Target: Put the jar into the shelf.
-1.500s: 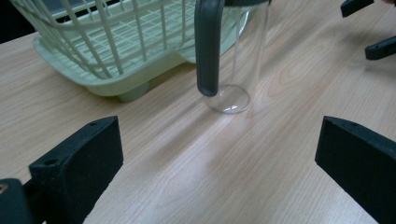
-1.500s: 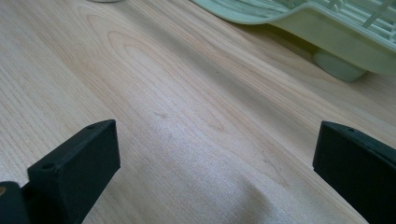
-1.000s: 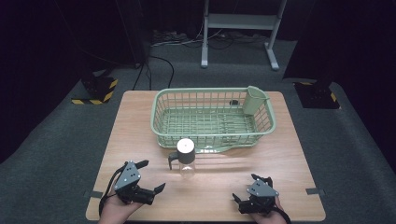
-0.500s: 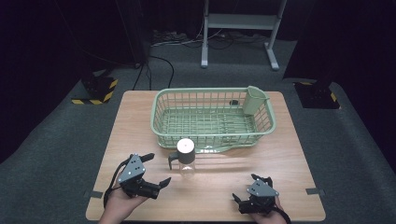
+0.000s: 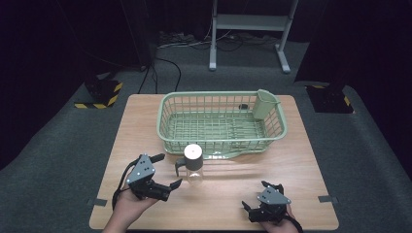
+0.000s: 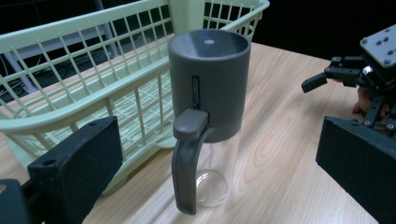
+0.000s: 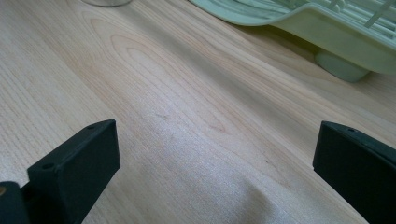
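Left gripper view, clear jug (image 6: 208,116), dark grey lid and handle, upright, left gripper (image 6: 219,186) wide open, empty.

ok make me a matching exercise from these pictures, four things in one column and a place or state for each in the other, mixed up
Things:
1. left gripper
2. right gripper
3. bottle
4. basket

Places or states:
A. stands upright on the table, just in front of the basket, grey lid on, handle toward the left gripper
B. pale green, at the far middle of the table, a cup holder in one far corner
C. open, low at the near right of the table, apart from the bottle
D. open, aimed at the bottle from its left, not touching it

Pairs: 1-D, 2-C, 3-A, 4-B
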Demonstrator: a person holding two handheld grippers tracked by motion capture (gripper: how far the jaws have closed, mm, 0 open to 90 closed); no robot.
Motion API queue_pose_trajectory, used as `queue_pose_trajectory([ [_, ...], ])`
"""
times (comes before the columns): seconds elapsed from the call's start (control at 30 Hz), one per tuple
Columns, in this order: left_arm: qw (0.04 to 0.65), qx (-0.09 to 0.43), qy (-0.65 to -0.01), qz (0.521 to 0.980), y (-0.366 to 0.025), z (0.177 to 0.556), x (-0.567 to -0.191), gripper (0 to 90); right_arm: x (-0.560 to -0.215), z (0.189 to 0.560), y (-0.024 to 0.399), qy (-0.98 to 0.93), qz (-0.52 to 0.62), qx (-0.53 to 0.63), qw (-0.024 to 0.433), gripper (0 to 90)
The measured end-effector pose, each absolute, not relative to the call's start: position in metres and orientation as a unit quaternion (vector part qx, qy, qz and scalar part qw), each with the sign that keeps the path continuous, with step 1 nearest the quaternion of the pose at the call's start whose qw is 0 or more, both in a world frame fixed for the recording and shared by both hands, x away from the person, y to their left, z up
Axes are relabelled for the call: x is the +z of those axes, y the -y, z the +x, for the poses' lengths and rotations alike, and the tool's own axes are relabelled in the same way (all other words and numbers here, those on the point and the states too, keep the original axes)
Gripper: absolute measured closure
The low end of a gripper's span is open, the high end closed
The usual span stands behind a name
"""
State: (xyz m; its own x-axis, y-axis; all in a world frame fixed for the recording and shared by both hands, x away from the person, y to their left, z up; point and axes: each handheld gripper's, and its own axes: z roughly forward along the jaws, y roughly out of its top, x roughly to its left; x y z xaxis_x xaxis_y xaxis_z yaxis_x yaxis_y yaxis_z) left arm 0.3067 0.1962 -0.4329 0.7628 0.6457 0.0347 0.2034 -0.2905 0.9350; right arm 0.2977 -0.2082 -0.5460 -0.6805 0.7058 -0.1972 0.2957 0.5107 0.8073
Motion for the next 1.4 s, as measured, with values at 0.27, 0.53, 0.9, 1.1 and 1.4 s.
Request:
queue_pose_trajectory([
  [0.27,0.539,0.203,-0.271,0.771,-0.192,0.314,-0.432,0.8,-0.546,0.298,0.209,-0.827,0.302,0.395,0.261,0.4],
  [0.53,0.549,0.204,-0.265,0.766,-0.190,0.321,-0.431,0.8,-0.546,0.297,0.209,-0.828,0.302,0.394,0.262,0.3],
  [0.9,0.537,0.210,-0.267,0.772,-0.183,0.333,-0.434,1.0,-0.546,0.297,0.208,-0.828,0.300,0.394,0.263,0.3],
  [1.1,0.539,0.206,-0.266,0.773,-0.177,0.340,-0.435,1.4,-0.546,0.297,0.209,-0.828,0.299,0.395,0.261,0.3],
  [1.4,0.547,0.196,-0.255,0.773,-0.167,0.349,-0.437,3.3,-0.546,0.297,0.209,-0.827,0.299,0.398,0.260,0.3],
])
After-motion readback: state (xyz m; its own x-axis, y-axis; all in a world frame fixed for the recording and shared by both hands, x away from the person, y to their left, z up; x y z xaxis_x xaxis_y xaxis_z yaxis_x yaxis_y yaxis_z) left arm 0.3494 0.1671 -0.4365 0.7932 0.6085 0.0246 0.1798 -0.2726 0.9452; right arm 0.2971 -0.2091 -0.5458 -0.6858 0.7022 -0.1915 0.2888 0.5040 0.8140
